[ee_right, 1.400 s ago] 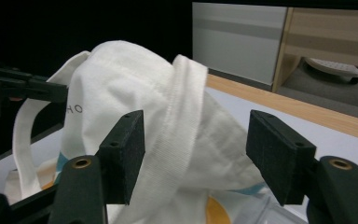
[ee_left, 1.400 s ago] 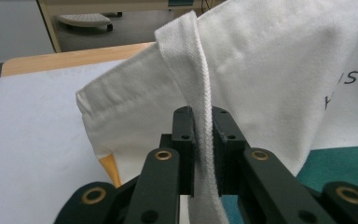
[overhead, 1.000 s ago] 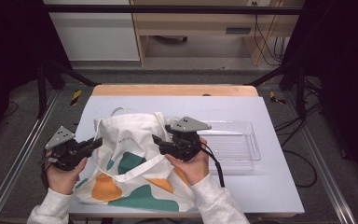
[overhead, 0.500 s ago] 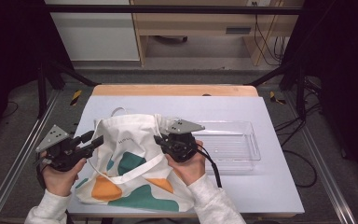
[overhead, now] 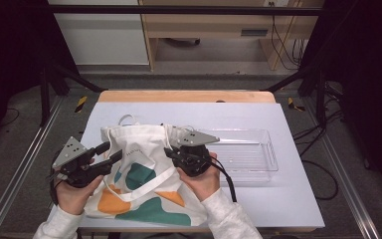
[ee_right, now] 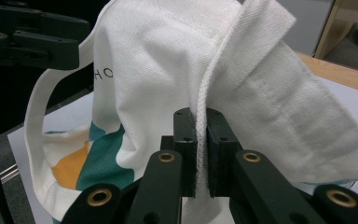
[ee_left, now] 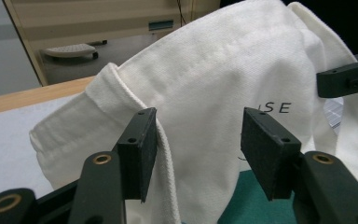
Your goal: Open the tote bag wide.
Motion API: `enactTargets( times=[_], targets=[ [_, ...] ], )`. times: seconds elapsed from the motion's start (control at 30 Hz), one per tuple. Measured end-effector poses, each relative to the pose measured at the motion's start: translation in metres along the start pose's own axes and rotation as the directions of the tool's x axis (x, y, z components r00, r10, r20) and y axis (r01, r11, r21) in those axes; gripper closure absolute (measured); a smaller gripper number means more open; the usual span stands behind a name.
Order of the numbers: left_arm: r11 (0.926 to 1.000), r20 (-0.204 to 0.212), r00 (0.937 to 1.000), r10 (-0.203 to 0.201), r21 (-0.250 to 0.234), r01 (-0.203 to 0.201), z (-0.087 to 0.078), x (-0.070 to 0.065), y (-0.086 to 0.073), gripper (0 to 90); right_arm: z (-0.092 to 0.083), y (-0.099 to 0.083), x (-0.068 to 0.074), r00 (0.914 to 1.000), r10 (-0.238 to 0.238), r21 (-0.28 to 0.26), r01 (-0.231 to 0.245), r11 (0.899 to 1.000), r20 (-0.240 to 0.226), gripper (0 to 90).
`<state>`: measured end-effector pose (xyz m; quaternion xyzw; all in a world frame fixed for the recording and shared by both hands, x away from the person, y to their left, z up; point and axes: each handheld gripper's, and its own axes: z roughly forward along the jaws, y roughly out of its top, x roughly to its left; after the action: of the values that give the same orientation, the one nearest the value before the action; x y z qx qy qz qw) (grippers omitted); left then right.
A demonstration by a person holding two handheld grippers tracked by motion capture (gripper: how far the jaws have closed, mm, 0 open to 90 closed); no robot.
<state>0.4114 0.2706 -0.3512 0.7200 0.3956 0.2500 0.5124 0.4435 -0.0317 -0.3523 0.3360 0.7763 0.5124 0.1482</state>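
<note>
A white cloth tote bag [overhead: 139,167] with teal and orange shapes lies on the table, its mouth end bunched up. My right gripper [overhead: 170,152] is at the bag's right rim. In the right gripper view its jaws [ee_right: 201,140] are shut on the bag's folded hem [ee_right: 242,51], having just closed there. My left gripper [overhead: 110,151] is at the bag's left side with its jaws just opening. In the left gripper view it [ee_left: 198,149] stands open. The bag's cloth [ee_left: 214,70] sits between the pads and brushes one of them without being pinched.
A clear plastic tray [overhead: 243,157] lies just right of the bag, close to my right hand. The pale table sheet [overhead: 288,204] has bare room at the right and back. A wooden edge [overhead: 184,96] runs along the far side.
The left gripper has opened, let go of the bag's left edge and drawn back a little to the left. The right gripper's jaws have closed on the bag's rim.
</note>
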Motion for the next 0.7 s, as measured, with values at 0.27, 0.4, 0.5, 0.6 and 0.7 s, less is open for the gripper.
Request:
enactTargets(
  times=[0.27,0.4,0.5,0.6,0.7],
  targets=[
    [0.9971,0.019,0.9984,0.053,0.053,-0.054,0.013,-0.017,-0.004,48.7,0.001,-0.001,0.004,1.0,-0.005,-0.004,0.005,1.0,-0.002,84.7],
    [0.9963,0.021,0.9995,0.023,0.082,-0.024,0.019,-0.014,-0.009,58.5,-0.001,-0.002,0.004,1.0,-0.007,-0.007,0.007,1.0,-0.004,84.7],
    [0.9907,0.043,0.9991,-0.003,0.136,-0.003,0.025,-0.014,-0.017,71.2,-0.005,-0.006,0.005,0.9999,0.001,-0.009,-0.001,1.0,-0.013,84.6],
    [0.9888,0.041,0.9992,0.003,0.149,-0.009,0.026,-0.016,-0.021,77.6,-0.005,-0.01,0.006,0.9999,-0.002,-0.005,0.002,1.0,-0.012,84.5],
    [0.9897,0.041,0.999,0.019,0.141,-0.024,0.025,-0.019,-0.026,85.4,-0.005,-0.017,0.007,0.9998,-0.006,0.004,0.006,1.0,-0.021,83.0]
  ],
)
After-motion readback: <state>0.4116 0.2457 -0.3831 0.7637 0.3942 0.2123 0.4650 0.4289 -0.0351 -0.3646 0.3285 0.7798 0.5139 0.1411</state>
